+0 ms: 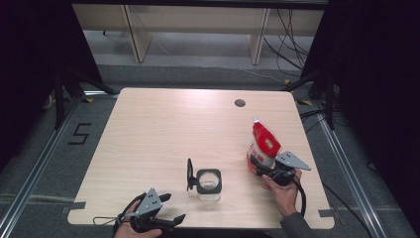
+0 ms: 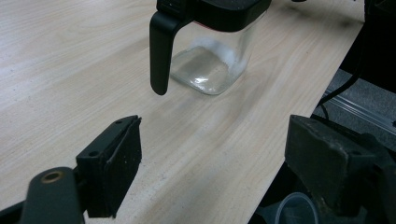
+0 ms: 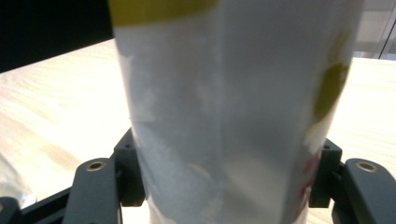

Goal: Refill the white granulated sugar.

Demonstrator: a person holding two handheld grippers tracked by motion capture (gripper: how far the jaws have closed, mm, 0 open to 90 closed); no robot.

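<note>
A red and white spouted pouch (image 1: 262, 141) stands upright on the right side of the wooden table (image 1: 163, 129). My right gripper (image 1: 257, 166) grips its lower part from the near side. In the right gripper view the pouch (image 3: 224, 116) spans the gap of the right gripper (image 3: 229, 158) and both pads press its sides. A clear glass jar (image 1: 209, 184) with a black collar and a flipped-up lid stands at the front centre. My left gripper (image 1: 173, 207) rests at the front left edge, open and empty. In the left gripper view the left gripper (image 2: 215, 126) points at the jar (image 2: 210, 65).
A round cable hole (image 1: 240, 103) sits near the table's far edge. Wooden shelving (image 1: 198, 29) stands behind the table, and dark curtains flank both sides. The table's front edge runs just under my left gripper.
</note>
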